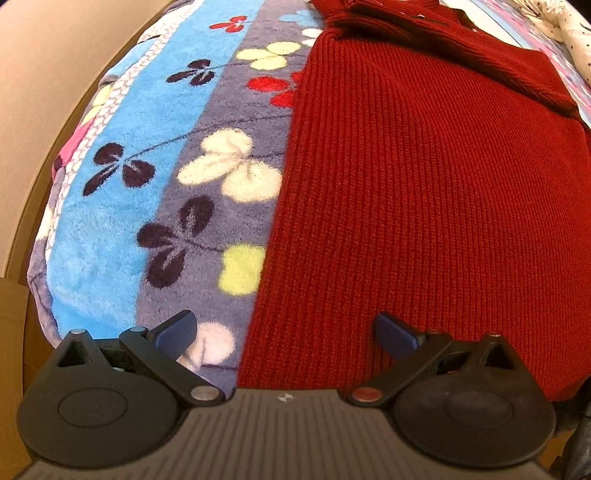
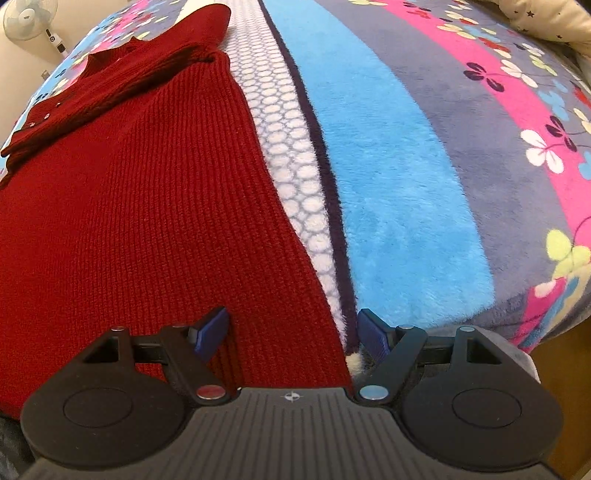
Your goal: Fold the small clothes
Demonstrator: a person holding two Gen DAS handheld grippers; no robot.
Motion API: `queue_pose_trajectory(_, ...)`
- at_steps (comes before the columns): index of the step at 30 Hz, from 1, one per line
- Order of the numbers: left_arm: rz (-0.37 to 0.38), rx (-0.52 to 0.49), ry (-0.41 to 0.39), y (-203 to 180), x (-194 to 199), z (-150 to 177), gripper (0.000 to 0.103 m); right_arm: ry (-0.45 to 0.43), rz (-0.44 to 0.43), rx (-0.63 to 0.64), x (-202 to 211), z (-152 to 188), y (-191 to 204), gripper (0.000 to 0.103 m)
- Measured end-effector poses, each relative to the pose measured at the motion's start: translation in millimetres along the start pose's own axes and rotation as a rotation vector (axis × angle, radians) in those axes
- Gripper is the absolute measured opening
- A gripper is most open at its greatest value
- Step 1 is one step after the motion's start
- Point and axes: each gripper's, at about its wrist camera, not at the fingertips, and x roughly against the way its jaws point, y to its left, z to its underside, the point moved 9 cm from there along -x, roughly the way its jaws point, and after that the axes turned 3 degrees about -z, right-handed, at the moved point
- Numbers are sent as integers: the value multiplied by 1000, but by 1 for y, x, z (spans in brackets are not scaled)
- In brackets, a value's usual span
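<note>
A dark red ribbed knit sweater [image 1: 424, 192] lies flat on a flowered fleece blanket [image 1: 147, 192], its sleeves folded across the far end near the collar. It also shows in the right wrist view [image 2: 147, 206]. My left gripper [image 1: 286, 334] is open and straddles the sweater's near left corner, with one blue fingertip [image 1: 177, 332] over the blanket and the other on the knit. My right gripper [image 2: 293, 334] is open and straddles the sweater's near right corner, just above the fabric.
The blanket [image 2: 406, 184] covers a bed and drops off at the near edge. A wooden bed frame [image 1: 55, 122] and beige wall run along the left. A standing fan [image 2: 29, 18] is at the far left. A star-print pillow [image 2: 546, 22] lies at the far right.
</note>
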Motion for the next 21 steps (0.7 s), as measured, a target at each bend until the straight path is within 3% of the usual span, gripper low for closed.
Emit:
queue_pose_trajectory(9, 18, 12, 17, 0, -2, 2, 103, 10, -20, 12, -5, 1, 5, 84)
queue_pose_trajectory(14, 133, -24, 46, -18, 8, 10, 103, 61, -106, -7, -4, 6, 9, 84)
queue_pose_trajectory(17, 135, -68, 48, -27, 5, 15, 103, 61, -118, 7, -4, 8, 9, 84)
queue_pose_trajectory(21, 151, -46, 76, -28, -2, 16, 103, 65, -128, -7, -5, 8, 5, 84)
